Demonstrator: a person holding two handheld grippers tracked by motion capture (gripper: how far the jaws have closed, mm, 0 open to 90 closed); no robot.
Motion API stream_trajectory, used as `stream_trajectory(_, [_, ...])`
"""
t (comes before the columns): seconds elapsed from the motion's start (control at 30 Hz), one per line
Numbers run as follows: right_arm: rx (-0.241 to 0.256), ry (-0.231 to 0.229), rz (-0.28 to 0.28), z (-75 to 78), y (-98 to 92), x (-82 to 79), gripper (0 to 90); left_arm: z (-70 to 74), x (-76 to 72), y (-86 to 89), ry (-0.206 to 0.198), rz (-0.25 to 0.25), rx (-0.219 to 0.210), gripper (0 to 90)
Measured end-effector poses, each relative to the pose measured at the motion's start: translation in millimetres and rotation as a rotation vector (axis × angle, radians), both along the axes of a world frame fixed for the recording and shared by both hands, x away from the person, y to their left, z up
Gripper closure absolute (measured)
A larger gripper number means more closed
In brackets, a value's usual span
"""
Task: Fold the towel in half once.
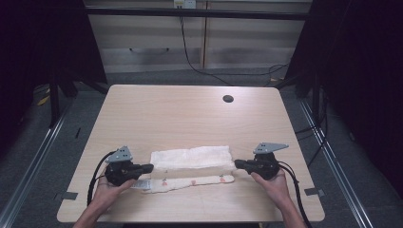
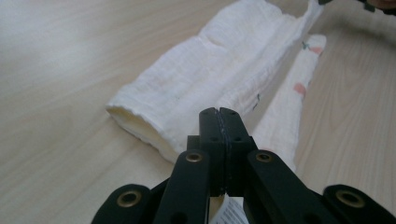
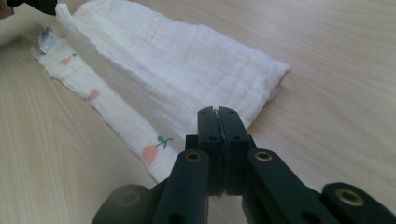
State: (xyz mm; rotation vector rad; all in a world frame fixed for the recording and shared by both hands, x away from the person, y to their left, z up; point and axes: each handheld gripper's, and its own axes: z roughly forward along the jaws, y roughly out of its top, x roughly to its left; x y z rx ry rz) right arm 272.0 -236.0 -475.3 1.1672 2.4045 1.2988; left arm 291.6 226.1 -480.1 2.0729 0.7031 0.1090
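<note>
Where the worktop (image 1: 180, 114) nears its front edge, stretched lengthwise: a folded white cloth (image 1: 192, 157), crinkled like muslin, with a printed strip (image 1: 190, 183) of the same piece lying flat just in front. At the left end, the left hand-held gripper (image 1: 149, 167), jaws pressed tight together, seemingly clamped on the corner of the upper layer; a small label (image 3: 45, 37) just beside that corner. Through the middle, a raised, taut ridge of fabric running from one corner to the other, which suggests tension from both sides. At the right end, the right hand-held gripper (image 1: 237, 164), likewise clenched, apparently nipping the opposite corner. Probably very light, soft and limp: no stiffness to carry its own shape, likely to sag in the middle and drag the lower layers if lifted unevenly. Not fragile, not slippery; woven texture likely to grip well between jaws. Best taken at the corners or the folded edge, through all the layers meant to move, with both ends kept level and gently taut.
</note>
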Motion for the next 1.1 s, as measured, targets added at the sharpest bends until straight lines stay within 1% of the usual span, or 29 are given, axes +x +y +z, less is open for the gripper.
stream_trajectory(0.03, [-0.008, 0.002, 0.001, -1.4, 0.0, -1.0, 89.5, -2.0, -1.1, 0.8, 0.008, -0.005, 0.004, 89.3])
stream_trajectory(0.07, [-0.008, 0.005, 0.002, -2.5, -0.1, -1.7, 89.5, -3.7, -2.0, 1.0, 0.01, -0.006, 0.012, 89.4])
stream_trajectory(0.1, [-0.005, 0.006, 0.006, -3.6, 0.1, -2.0, 89.4, -5.2, -3.0, 0.4, 0.015, -0.009, 0.012, 89.4])
stream_trajectory(0.13, [-0.006, 0.01, 0.006, -4.3, 0.7, -3.1, 89.4, -5.9, -3.8, -0.1, 0.017, -0.019, 0.02, 89.3])
stream_trajectory(0.17, [-0.012, 0.013, 0.012, -5.2, 1.7, -4.3, 89.3, -5.9, -3.8, -0.1, 0.017, -0.019, 0.02, 89.2])
stream_trajectory(0.2, [-0.023, 0.015, 0.014, -6.2, 2.8, -5.9, 89.3, -6.7, -5.6, -1.7, 0.017, -0.033, 0.02, 89.1])
stream_trajectory(0.3, [-0.024, 0.019, 0.023, -10.1, 4.4, -9.1, 88.8, -7.2, -7.6, -2.7, 0.021, -0.046, 0.025, 88.2])
stream_trajectory(0.37, [-0.026, 0.027, 0.025, -11.3, 5.5, -10.8, 88.4, -6.8, -9.9, -2.2, 0.024, -0.05, 0.023, 86.3])
stream_trajectory(0.4, [-0.026, 0.027, 0.028, -11.6, 5.3, -11.4, 87.6, -6.4, -11.5, -1.8, 0.026, -0.059, 0.016, 85.3])
stream_trajectory(0.5, [-0.021, 0.034, 0.026, -11.2, 3.5, -13.3, 84.0, -4.4, -15.4, 1.7, 0.024, -0.064, -0.001, 80.8])
stream_trajectory(0.57, [-0.025, 0.024, 0.023, -10.3, 2.3, -14.5, 82.1, -2.3, -16.2, 4.4, 0.019, -0.056, -0.017, 79.0])
stream_trajectory(0.6, [-0.026, 0.026, 0.018, -9.4, 2.0, -15.5, 80.3, -1.3, -15.7, 5.4, 0.019, -0.049, -0.02, 77.1])
stream_trajectory(0.67, [-0.02, 0.022, 0.016, -7.0, 1.6, -17.0, 77.8, -0.5, -13.4, 5.8, 0.025, -0.036, -0.028, 75.5])
stream_trajectory(0.73, [0.001, 0.007, 0.017, -2.7, 1.1, -18.6, 75.4, 0.7, -10.3, 5.0, 0.024, -0.029, -0.042, 72.8])
stream_trajectory(0.8, [0.017, -0.008, 0.013, 1.8, 0.8, -18.9, 74.2, 2.2, -6.2, 1.5, 0.02, -0.018, -0.042, 71.0])
stream_trajectory(0.83, [0.03, -0.014, 0.012, 3.7, 0.6, -18.1, 74.1, 2.6, -3.7, -0.8, 0.024, -0.011, -0.042, 70.0])
stream_trajectory(0.87, [0.032, -0.018, 0.015, 5.0, 1.3, -16.2, 74.1, 2.6, -1.1, -3.1, 0.023, -0.012, -0.038, 70.2])
stream_trajectory(0.9, [0.023, -0.014, 0.015, 5.7, 3.4, -14.0, 74.1, 1.8, 1.2, -5.6, 0.026, -0.007, -0.039, 70.3])
stream_trajectory(0.97, [0.013, -0.011, 0.023, 4.3, 9.4, -7.8, 74.7, -0.5, 4.7, -10.6, 0.04, -0.01, -0.026, 70.5])
stream_trajectory(1.0, [0.01, -0.009, 0.035, 2.2, 12.7, -3.7, 75.1, -2.5, 4.8, -13.6, 0.039, -0.018, -0.011, 70.6])
stream_trajectory(1.1, [0.002, 0.019, 0.056, -7.2, 25.4, 7.6, 75.1, -11.8, 2.8, -20.1, 0.056, -0.034, 0.036, 70.2])
